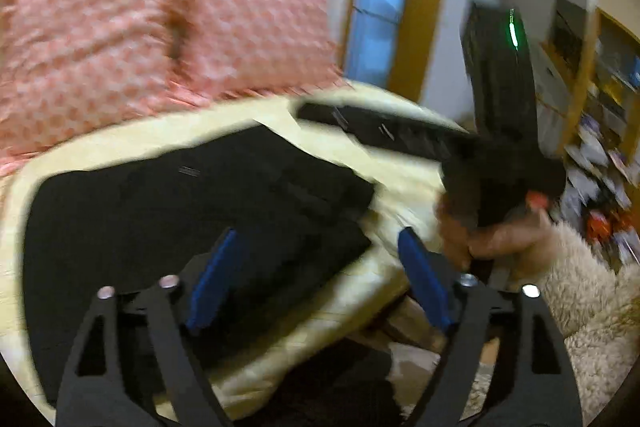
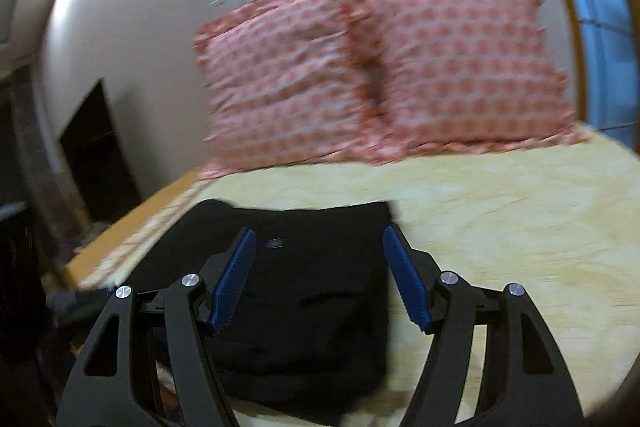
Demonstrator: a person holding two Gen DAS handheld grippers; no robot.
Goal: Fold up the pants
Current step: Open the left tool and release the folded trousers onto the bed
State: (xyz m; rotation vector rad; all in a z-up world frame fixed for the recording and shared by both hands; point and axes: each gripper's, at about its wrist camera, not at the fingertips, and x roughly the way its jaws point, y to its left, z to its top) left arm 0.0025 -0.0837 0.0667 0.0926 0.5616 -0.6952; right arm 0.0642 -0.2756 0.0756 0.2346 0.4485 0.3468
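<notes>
My left gripper (image 1: 316, 267) hangs above the near edge of the bed, its blue-padded fingers (image 1: 214, 279) spread wide with nothing between them. The black pants (image 1: 192, 211) lie folded into a flat, layered stack on the pale yellow bedspread (image 1: 332, 323), close to the bed's near edge. From the right wrist view, my right gripper (image 2: 320, 279) also stands apart and empty, its blue pads (image 2: 234, 279) framing the pants (image 2: 316, 307) below them; I cannot tell whether either tool touches the cloth. In the left wrist view the right gripper's black body (image 1: 400, 133) reaches in over the bedspread from the right, held in my right hand (image 1: 492, 231), with a fluffy cream sleeve (image 1: 592, 299) at the wrist. A green light (image 1: 513, 33) glows on the unit above that hand. Two pink patterned pillows (image 2: 384, 71) stand side by side, touching, against the wall at the head of the bed. Both views are blurred.
</notes>
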